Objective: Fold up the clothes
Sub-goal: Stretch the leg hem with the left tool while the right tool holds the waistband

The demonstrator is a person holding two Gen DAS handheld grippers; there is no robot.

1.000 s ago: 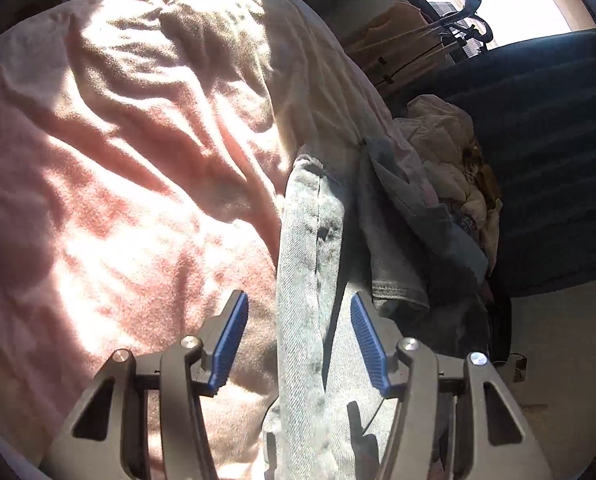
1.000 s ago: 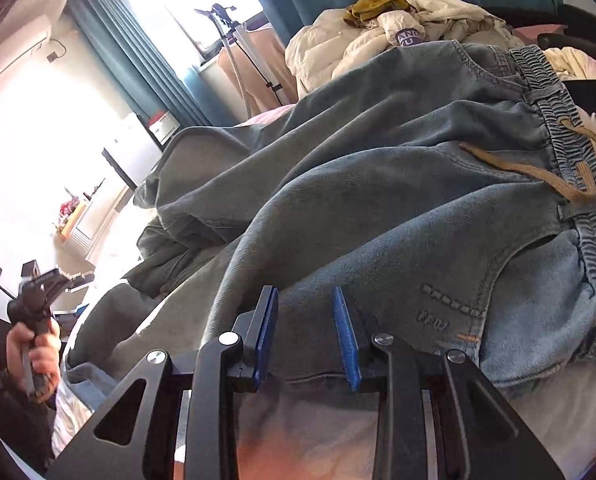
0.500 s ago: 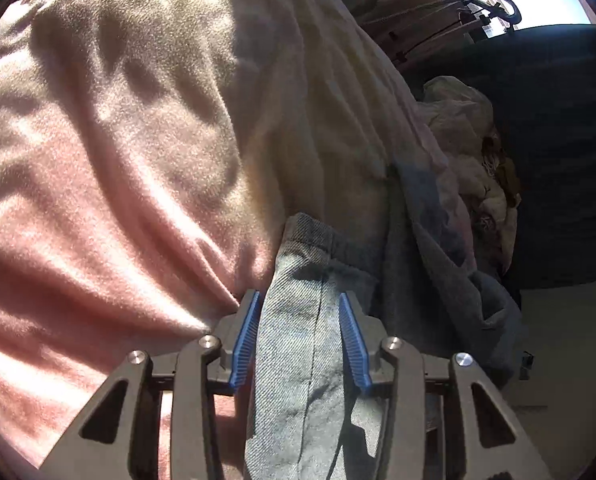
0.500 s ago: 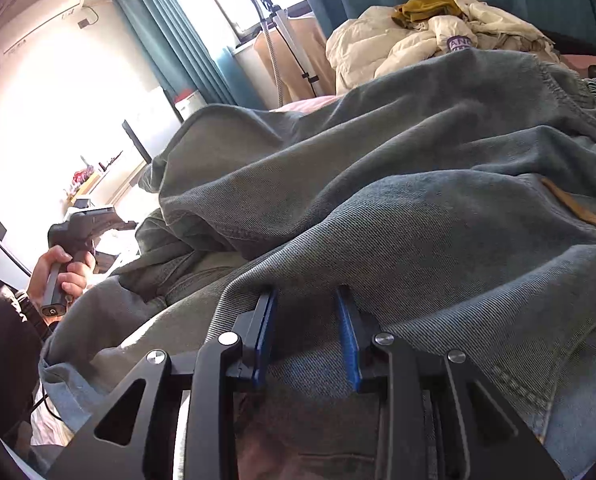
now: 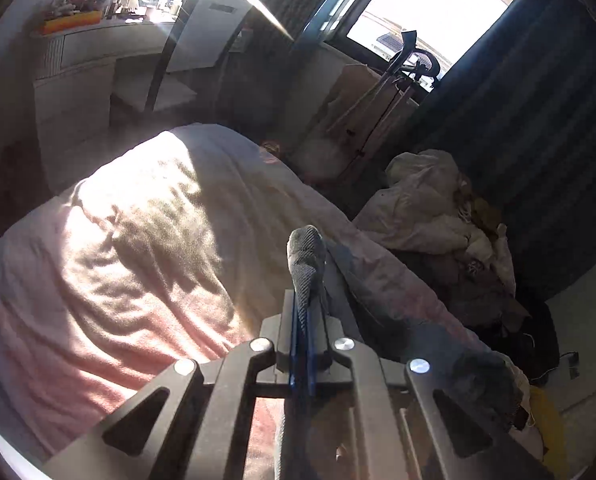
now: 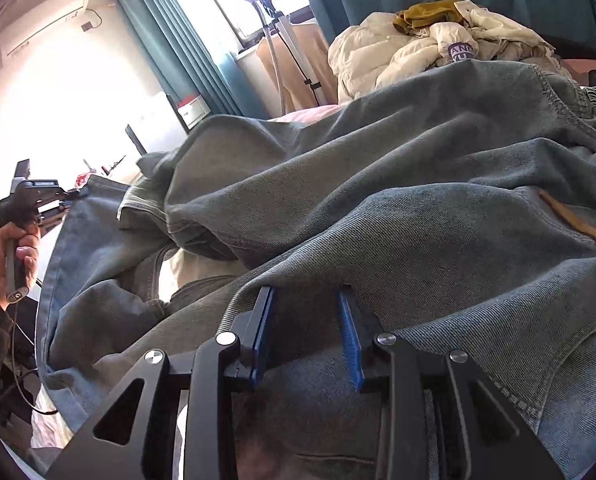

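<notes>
Risk: left gripper clamps only a narrow jeans hem, liable to slip; right gripper fingers apart, ungripped.

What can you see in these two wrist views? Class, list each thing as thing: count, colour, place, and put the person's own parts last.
Blue-grey denim jeans with elastic waistband: one, faded blue-grey, spread rumpled over the bed; one end pinched up in the left view.
Tan drawstring cord: one, tan, at the jeans' waist, right edge.
Pink fleece blanket: one, pink, covering the bed.
Heap of cream clothes: one, cream with a mustard piece on top, beyond the jeans.
Teal curtains: teal, beside the window.
Metal stand: one, grey, by the window.
White desk: one, white, far left, cluttered.
Left gripper: black with blue pads, shut on the jeans.
Right gripper: black with blue pads, open, fingers under a denim fold.
Left hand: holding the left gripper's handle.
</notes>
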